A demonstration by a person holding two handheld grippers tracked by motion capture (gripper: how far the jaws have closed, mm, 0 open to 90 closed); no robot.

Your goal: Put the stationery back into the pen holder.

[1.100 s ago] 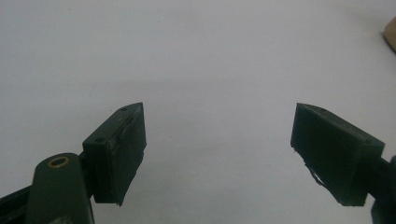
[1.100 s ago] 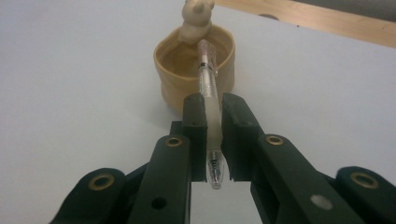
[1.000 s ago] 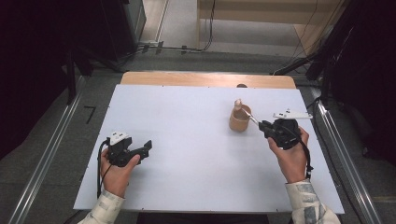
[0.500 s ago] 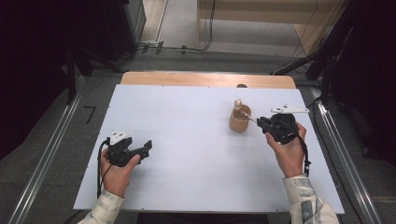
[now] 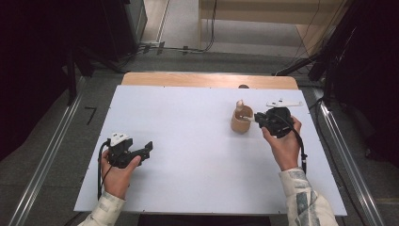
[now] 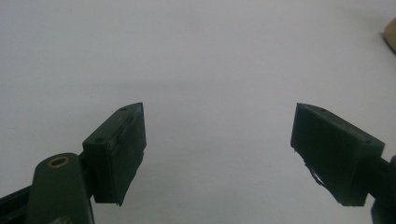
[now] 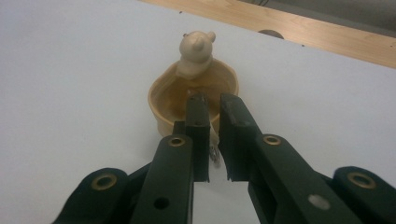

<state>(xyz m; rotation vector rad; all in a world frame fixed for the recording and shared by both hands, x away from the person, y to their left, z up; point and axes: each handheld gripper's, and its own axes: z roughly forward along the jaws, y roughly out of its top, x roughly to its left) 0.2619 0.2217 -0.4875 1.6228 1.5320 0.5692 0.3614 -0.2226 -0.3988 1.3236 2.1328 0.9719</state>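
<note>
Wooden bear cup [image 7: 193, 95] sits at two o'clock, its near rim pinched by your right gripper [image 7: 214, 109]. Your left gripper [image 6: 217, 144], at eight o'clock, gapes wide over the white table [image 5: 188, 141].

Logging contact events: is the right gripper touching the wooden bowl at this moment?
Touching. In the right gripper view the right gripper has its nearly closed jaws astride the near rim of the wooden bowl, one inside and one outside.

We find the near rim of the wooden cup [image 7: 194, 95] hidden behind the right gripper [image 7: 214, 105], so contact there cannot be confirmed. In the left gripper view, a tan object [image 6: 390, 33] is cut off by the right edge and unidentifiable.
</note>
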